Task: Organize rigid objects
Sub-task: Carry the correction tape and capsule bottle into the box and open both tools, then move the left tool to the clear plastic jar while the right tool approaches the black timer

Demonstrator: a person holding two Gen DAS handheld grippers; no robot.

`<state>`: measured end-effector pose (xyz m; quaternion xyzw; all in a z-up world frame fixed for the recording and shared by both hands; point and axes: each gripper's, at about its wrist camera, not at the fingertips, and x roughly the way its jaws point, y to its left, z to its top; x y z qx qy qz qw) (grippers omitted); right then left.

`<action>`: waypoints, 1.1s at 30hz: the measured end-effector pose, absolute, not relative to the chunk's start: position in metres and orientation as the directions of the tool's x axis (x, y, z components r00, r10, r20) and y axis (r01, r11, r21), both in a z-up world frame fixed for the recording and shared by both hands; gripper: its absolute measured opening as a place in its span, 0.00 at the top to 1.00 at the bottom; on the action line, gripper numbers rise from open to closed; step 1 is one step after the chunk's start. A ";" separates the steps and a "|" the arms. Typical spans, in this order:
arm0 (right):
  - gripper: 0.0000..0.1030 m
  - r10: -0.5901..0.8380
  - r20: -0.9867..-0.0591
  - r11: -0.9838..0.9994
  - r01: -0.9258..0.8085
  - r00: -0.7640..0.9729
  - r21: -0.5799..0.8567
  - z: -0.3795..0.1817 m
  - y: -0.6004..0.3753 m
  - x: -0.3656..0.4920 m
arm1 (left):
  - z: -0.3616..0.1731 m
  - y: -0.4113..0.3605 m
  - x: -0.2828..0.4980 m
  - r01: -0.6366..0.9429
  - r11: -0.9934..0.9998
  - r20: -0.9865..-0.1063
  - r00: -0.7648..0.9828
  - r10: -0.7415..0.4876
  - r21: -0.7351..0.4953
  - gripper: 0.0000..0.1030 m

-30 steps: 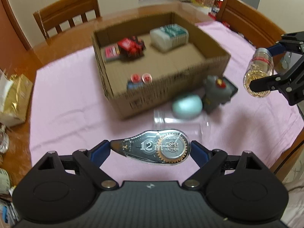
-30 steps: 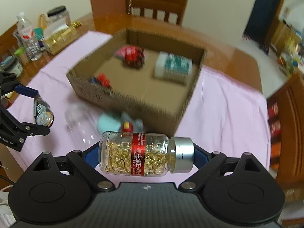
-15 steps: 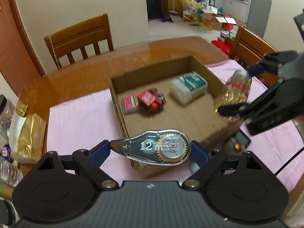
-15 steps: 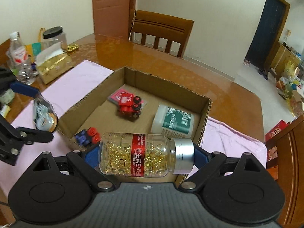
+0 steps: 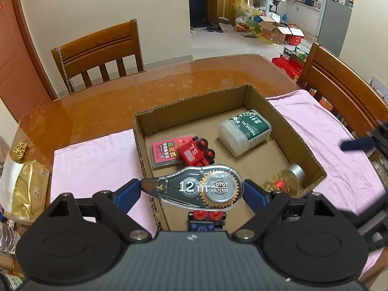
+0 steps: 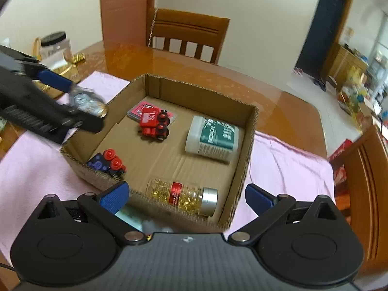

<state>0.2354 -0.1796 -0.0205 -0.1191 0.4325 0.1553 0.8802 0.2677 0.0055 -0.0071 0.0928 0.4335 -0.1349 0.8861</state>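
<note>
My left gripper (image 5: 191, 190) is shut on a clear correction tape dispenser (image 5: 196, 188) and holds it over the near left edge of the cardboard box (image 5: 300, 143). It also shows in the right wrist view (image 6: 84, 104). My right gripper (image 6: 186, 197) is open and empty above the box's near wall. The capsule bottle (image 6: 184, 196) lies on its side in the box's near right corner, also in the left wrist view (image 5: 286, 180). In the box lie a red toy train (image 6: 154, 123), a white and green medical box (image 6: 213, 138), a pink card pack (image 5: 163, 152) and a blue and red toy (image 6: 108, 161).
The box sits on a pink cloth (image 5: 97, 155) on a wooden table (image 5: 169, 82). Wooden chairs (image 5: 97, 53) stand at the far side and at the right (image 5: 339, 92). A gold packet (image 5: 26, 189) and jars (image 6: 54, 46) stand at the table's left edge.
My right gripper has opened and dropped the capsule bottle into the box's near right corner. Both grippers have risen and moved over the box. The left still holds the tape dispenser.
</note>
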 end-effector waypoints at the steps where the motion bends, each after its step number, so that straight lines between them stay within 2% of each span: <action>1: 0.00 0.167 -0.797 0.932 -0.358 0.580 -0.065 -0.020 -0.183 0.229 | -0.009 0.005 0.270 0.320 0.946 -0.795 0.586 -0.158 0.047 0.13; 10: 0.00 0.129 -0.807 0.971 -0.237 0.576 -0.014 -0.018 -0.207 0.199 | -0.032 -0.011 0.297 0.333 0.941 -0.818 0.555 -0.150 0.053 0.13; 15: 0.00 0.103 -0.801 0.980 -0.198 0.590 -0.019 -0.015 -0.217 0.190 | -0.042 -0.014 0.306 0.301 0.950 -0.815 0.570 -0.110 0.082 0.11; 17: 0.00 0.094 -0.801 0.982 -0.188 0.591 -0.024 -0.016 -0.220 0.187 | -0.042 -0.013 0.305 0.306 0.949 -0.811 0.573 -0.119 0.078 0.07; 29: 0.00 0.091 -0.829 0.987 -0.162 0.552 0.001 -0.043 -0.226 0.179 | -0.031 0.011 0.259 0.259 0.964 -0.785 0.608 -0.114 0.061 0.02; 33: 0.00 0.098 -0.848 0.988 -0.153 0.520 0.020 -0.059 -0.230 0.177 | -0.036 0.021 0.236 0.221 0.975 -0.786 0.606 -0.122 0.019 0.02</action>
